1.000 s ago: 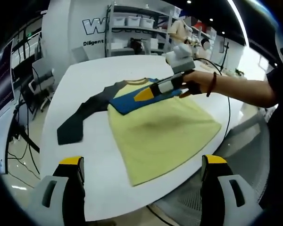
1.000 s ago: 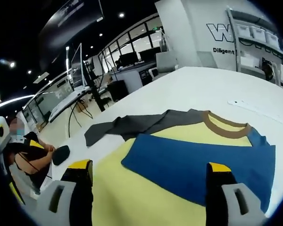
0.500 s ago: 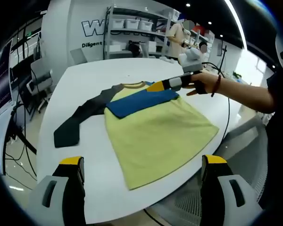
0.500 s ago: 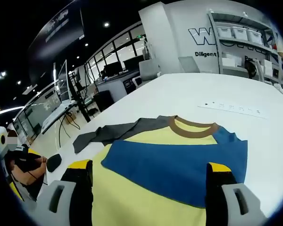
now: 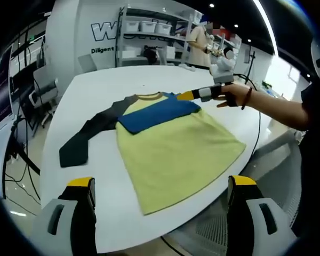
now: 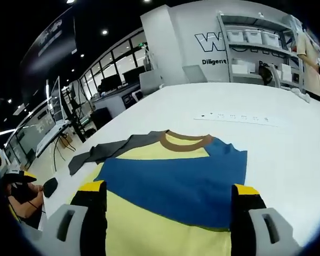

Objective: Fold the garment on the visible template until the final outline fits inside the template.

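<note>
Garment (image 5: 176, 152): blue sleeve (image 6: 170, 184) folded across, grey sleeve (image 5: 88, 136) spread at 9 o'clock; both claws open, empty; risk: dragging it off the desk (image 5: 96, 90).

Yellow garment (image 5: 176, 152) lies flat, blue sleeve (image 5: 157, 113) apparently folded across.

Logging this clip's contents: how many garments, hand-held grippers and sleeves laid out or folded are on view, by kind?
Garment: 1, a yellow shirt on the white table.
Sleeves: 2, a blue sleeve folded across the chest, a dark grey sleeve stretched out.
Hand-held grippers: 2, left hand-held gripper, right hand-held gripper.
Total: 5.
</note>
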The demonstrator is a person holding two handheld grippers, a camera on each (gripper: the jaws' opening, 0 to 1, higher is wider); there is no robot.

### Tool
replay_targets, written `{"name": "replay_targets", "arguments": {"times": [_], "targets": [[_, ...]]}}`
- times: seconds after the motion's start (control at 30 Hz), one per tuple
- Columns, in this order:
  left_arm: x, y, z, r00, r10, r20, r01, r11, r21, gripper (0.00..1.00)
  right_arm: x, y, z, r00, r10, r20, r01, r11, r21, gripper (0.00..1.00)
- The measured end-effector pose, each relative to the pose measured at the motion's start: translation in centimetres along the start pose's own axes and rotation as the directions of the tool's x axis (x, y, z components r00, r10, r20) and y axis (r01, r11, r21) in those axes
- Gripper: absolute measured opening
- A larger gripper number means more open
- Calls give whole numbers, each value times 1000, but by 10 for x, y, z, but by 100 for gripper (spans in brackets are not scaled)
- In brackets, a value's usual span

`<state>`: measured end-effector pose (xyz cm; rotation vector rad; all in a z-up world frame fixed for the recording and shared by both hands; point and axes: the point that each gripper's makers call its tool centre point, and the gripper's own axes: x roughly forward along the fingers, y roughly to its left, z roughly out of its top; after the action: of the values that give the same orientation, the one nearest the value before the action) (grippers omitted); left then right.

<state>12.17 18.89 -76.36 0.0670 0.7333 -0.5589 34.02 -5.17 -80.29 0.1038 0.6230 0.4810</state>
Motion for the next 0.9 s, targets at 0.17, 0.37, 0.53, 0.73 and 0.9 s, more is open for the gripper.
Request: {"name": "replay_targets", "arguments": {"times": [0.17,0.37,0.53,0.73,0.9], "targets": [[1,-2,0,1000,-7,-1,7,1000,4,99,-6,-14,0,1000,-25,12,25,1000,10,92],[1,-2,-1,1000,-5,-6,5,1000,3,99,-11,-27,-5,999,-53,11,53,999,8,89],[0,-1,-1,1000,2,-6,-2,1000,-5,99,-13,-37,-14,997,-79,3,79,997,22,82],[0,0,-3,1000,7,-10,-7,1000,-14,99,-14,-47,-27,994,-104,-13,105,994,23,68],[0,1,-7,1000,10,-17,-10,1000,-20,99,-16,-59,-37,989,-142,-33,142,990,13,53]]}}
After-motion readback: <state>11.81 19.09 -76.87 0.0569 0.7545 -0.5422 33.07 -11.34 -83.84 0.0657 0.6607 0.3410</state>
